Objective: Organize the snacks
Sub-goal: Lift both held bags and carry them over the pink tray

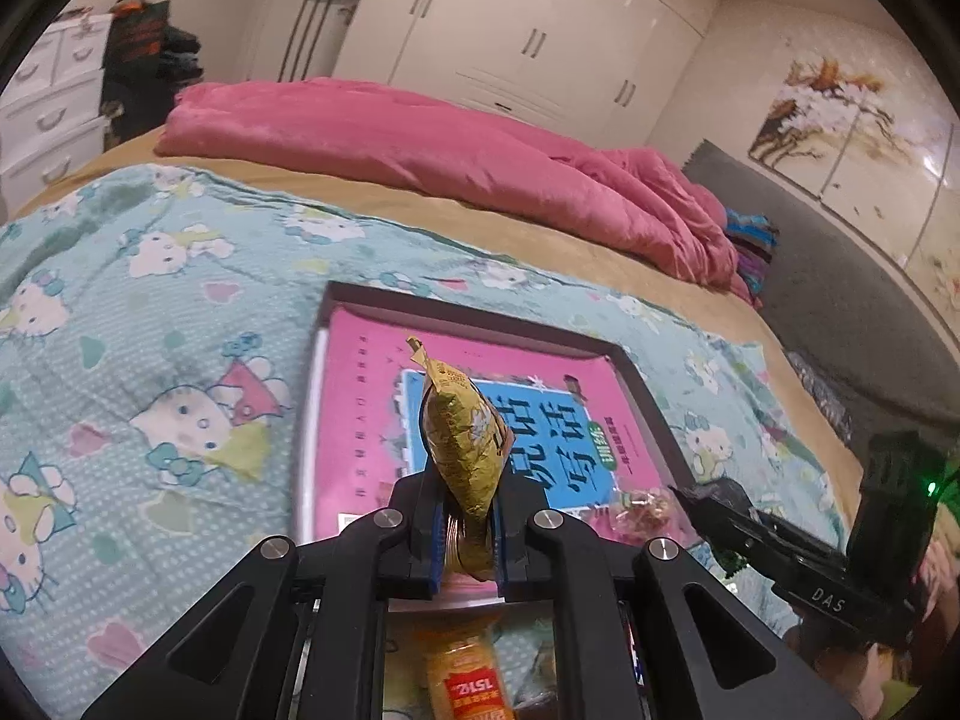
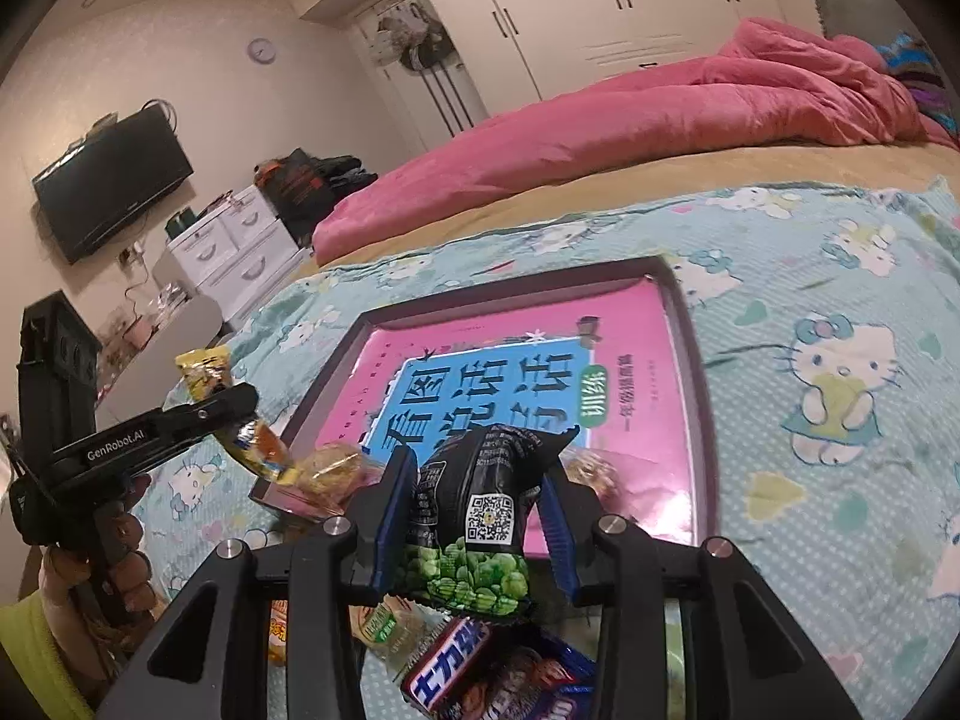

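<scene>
My left gripper is shut on a yellow-green snack packet and holds it upright over the near edge of a dark tray that holds a pink and blue book. My right gripper is shut on a black packet of green peas just above the tray's near edge. The left gripper with its yellow packet shows at the left of the right wrist view. The right gripper shows at the right of the left wrist view.
The tray lies on a Hello Kitty blanket on a bed, with a pink duvet behind. Clear-wrapped snacks lie at the tray's near corner. A chocolate bar and an orange packet lie below the grippers.
</scene>
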`<control>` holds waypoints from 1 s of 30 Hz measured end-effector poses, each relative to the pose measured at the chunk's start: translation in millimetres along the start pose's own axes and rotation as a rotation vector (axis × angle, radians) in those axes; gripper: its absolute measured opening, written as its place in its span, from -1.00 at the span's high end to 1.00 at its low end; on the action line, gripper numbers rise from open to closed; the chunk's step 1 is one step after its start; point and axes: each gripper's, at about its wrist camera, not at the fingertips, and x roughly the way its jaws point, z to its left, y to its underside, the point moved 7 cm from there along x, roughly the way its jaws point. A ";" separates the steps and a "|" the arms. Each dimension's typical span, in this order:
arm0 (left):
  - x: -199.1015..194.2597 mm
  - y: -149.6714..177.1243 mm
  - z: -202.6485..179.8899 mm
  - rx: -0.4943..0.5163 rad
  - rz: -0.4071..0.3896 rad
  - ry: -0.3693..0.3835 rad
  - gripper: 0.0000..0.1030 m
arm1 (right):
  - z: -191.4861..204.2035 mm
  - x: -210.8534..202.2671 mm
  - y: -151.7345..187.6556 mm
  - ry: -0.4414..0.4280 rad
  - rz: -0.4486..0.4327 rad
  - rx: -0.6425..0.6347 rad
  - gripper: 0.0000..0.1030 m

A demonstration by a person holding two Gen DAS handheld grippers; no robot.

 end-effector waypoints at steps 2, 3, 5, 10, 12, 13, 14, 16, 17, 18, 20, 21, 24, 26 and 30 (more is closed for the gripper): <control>4.1 2.7 -4.4 0.015 0.007 0.004 0.78 | 3.8 3.4 -0.7 -0.004 0.003 -0.015 0.22; 6.6 3.9 -6.4 0.024 0.011 0.005 0.78 | 5.3 4.9 -0.8 -0.007 0.005 -0.021 0.22; 11.8 5.5 -11.5 0.046 0.016 0.004 0.78 | 8.6 8.4 -1.5 -0.007 0.009 -0.036 0.22; 22.3 6.1 -22.7 0.090 0.020 0.012 0.78 | 12.7 13.2 -2.9 -0.009 0.012 -0.052 0.22; 25.3 7.3 -26.4 0.109 0.024 0.012 0.78 | 12.9 15.3 -2.6 -0.008 0.015 -0.057 0.22; 26.6 8.2 -28.1 0.119 0.026 0.012 0.78 | 13.1 16.1 -2.4 -0.005 0.017 -0.060 0.22; 27.5 9.3 -29.5 0.129 0.027 0.010 0.78 | 13.4 17.7 -2.0 -0.003 0.021 -0.064 0.22; 27.9 11.1 -31.2 0.142 0.029 0.009 0.78 | 13.7 19.4 -0.3 0.001 0.028 -0.068 0.22; 28.2 11.5 -31.8 0.144 0.030 0.010 0.78 | 14.1 19.9 0.6 0.002 0.030 -0.072 0.22; 28.7 11.7 -32.1 0.146 0.031 0.010 0.78 | 14.4 20.7 1.1 0.001 0.032 -0.075 0.22; 29.7 12.9 -31.9 0.144 0.036 0.011 0.78 | 14.4 21.9 1.7 0.002 0.036 -0.077 0.22; 30.4 13.6 -32.0 0.146 0.038 0.009 0.78 | 14.7 22.5 1.7 0.003 0.038 -0.078 0.22; 33.8 17.4 -31.8 0.153 0.050 -0.001 0.78 | 14.2 25.4 3.3 0.012 0.049 -0.085 0.22; 34.9 19.0 -32.0 0.160 0.054 -0.006 0.78 | 14.4 28.5 5.4 0.021 0.063 -0.094 0.22; 36.6 21.1 -33.7 0.172 0.060 -0.011 0.78 | 14.2 35.1 12.1 0.032 0.096 -0.112 0.22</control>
